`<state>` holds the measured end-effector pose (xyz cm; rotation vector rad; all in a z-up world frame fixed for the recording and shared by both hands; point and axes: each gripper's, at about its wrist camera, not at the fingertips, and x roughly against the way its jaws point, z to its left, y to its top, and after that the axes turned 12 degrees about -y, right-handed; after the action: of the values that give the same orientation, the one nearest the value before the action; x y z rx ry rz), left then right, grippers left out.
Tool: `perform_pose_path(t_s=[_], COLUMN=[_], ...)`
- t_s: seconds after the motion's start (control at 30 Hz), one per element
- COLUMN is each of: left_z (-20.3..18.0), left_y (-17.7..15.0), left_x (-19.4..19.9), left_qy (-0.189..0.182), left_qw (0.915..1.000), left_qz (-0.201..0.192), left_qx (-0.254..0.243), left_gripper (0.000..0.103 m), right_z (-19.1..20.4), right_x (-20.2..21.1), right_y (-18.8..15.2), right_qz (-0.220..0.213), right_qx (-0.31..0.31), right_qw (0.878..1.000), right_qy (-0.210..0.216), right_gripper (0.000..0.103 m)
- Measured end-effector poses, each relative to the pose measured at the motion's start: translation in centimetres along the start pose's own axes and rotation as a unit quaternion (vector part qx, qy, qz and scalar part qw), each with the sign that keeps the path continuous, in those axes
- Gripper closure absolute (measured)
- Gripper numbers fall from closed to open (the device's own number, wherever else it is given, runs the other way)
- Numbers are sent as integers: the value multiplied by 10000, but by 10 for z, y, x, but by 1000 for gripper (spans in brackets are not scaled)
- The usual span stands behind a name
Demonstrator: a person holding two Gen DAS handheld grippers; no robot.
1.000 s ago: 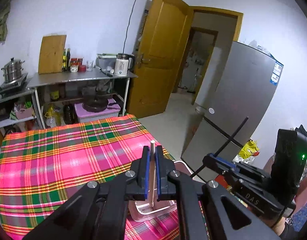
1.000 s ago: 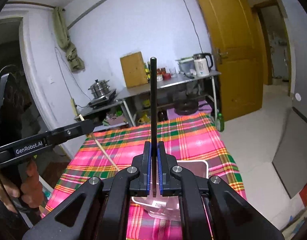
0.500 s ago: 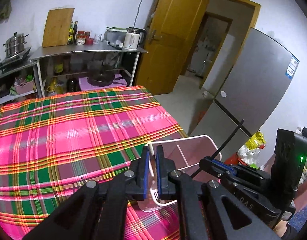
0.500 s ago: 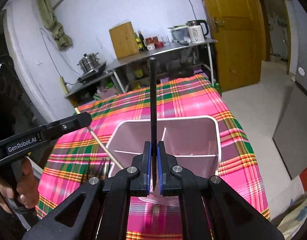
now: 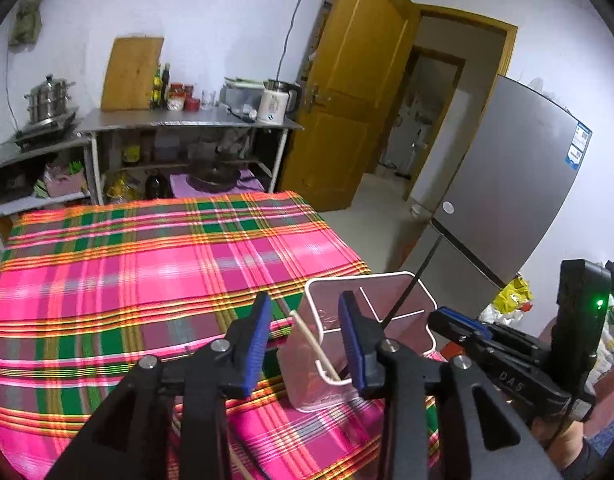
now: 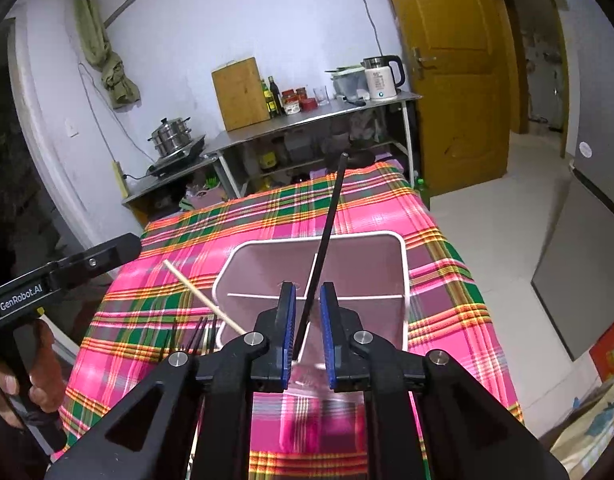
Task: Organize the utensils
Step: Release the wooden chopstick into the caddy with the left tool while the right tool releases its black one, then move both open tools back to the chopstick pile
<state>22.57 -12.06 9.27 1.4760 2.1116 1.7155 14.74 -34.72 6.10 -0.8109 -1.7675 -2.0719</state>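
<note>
A clear plastic divided holder [image 5: 371,312] [image 6: 359,272] stands on the plaid tablecloth near the table's right edge. A pale wooden chopstick [image 5: 313,344] [image 6: 203,298] leans in its near left compartment, free of any grip. A black chopstick [image 6: 321,256] [image 5: 411,288] leans in the holder between my right jaws, which stand apart from it. My left gripper [image 5: 307,340] is open just in front of the holder. My right gripper [image 6: 307,324] is open over the holder's near side.
Several dark and pale chopsticks [image 6: 195,334] lie on the cloth left of the holder. The plaid table [image 5: 147,264] stretches ahead. A steel shelf [image 5: 187,128] with kettle and pots stands behind it. A fridge [image 5: 507,208] and a door stand right.
Both grippers have opened. The wooden chopstick left my left gripper and the black one left my right gripper; both now lean in the holder.
</note>
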Motion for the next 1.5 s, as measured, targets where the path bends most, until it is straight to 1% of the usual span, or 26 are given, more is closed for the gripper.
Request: perform_pose_path(t_s=[0.3,0.43,0.63,0.87,1.0,1.07,1.3,1.5], left_z=[-7,-4,9,33,47,55,87,116], left_y=[-29,-49,-84,-125,-142,-150,-161,-165], left_x=[49,66,82,88,83,79,53,23], left_qy=[210,357,658,883,1029,1109,1300,1350], left_qw=[9988,9979,9966,9955,9937,9923,9865,9822], left_qz=[-398,-511,-503,-232,-15,96,481,743], left_qx=[-203,-184,-45,252,454,534,869,1079], left_gripper=[64,64,64,64,64,67,72,76], right_z=[14,21,33,53,67,71,87,98], right_x=[39,47,51,45,38,33,14,-8], right_y=[-16,-26,-51,-76,-87,-91,-107,-115], right_qz=[-313,-307,-161,107,253,338,622,847], right_qx=[168,230,411,627,808,853,1009,1098], right_qw=[9993,9991,9983,9963,9942,9933,9901,9875], right_qy=[82,181,369,577,660,700,752,754], right_gripper=[90,90,90,90,90,90,91,91])
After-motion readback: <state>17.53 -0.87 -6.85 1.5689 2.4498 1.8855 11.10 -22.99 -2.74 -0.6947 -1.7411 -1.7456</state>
